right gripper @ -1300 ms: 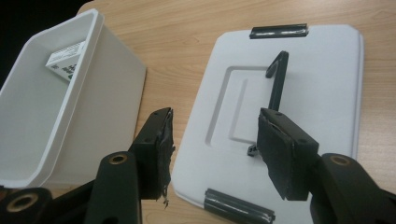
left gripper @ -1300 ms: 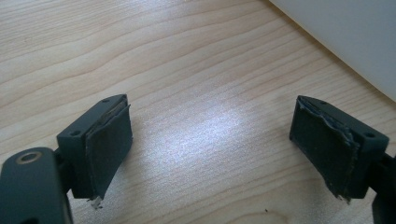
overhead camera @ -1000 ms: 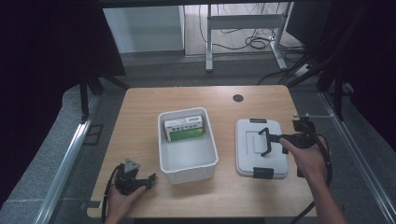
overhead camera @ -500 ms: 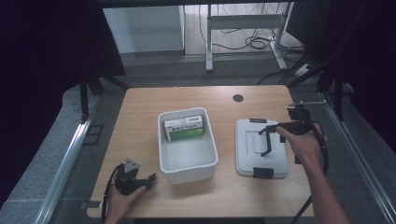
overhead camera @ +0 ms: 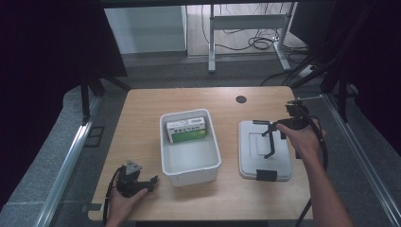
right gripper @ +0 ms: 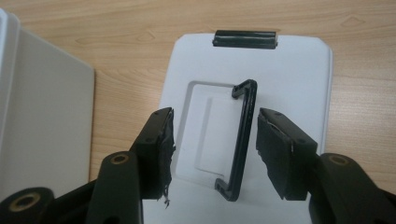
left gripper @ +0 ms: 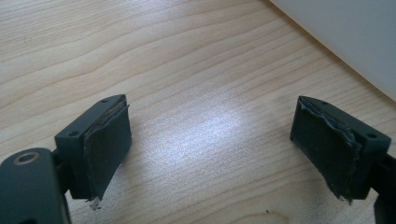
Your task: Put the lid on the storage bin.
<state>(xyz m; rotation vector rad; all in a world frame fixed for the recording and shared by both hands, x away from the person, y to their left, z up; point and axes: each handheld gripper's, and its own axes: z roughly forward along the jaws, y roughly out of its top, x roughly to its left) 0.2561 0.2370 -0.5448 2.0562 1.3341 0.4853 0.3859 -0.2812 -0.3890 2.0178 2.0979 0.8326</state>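
- Pale wood forms the table top [overhead camera: 142, 123], which stands on a grey floor; a desk frame and loose cables lie on the floor beyond the far edge.
- At the near left corner, the person's left hand [overhead camera: 124, 204] rests on the wood, forearm coming in from the bottom edge, wrapped around the left gripper [overhead camera: 152, 181], which lies low and points right toward the tub.
- In the left gripper view that tool's jaws stand wide apart over bare wood with nothing between them, and the tub's white wall crosses the upper right corner.
- A white rectangular tub [overhead camera: 190, 169] stands at mid-table, uncovered, with a green and white carton [overhead camera: 187, 129] leaning inside against its far wall.
- Just right of the tub, apart from it, the grey-white lid [overhead camera: 279, 166] lies flat on the wood with a black clip at its near edge and its black carry handle [right gripper: 243, 140] raised.
- The right hand [overhead camera: 302, 141] reaches in from the lower right, forearm stretched over the table's right side, and holds the right gripper [right gripper: 212, 149] over the lid, pointed back toward the person.
- Its jaws stand apart astride the handle, which sits close to one pad; neither pad presses on it.
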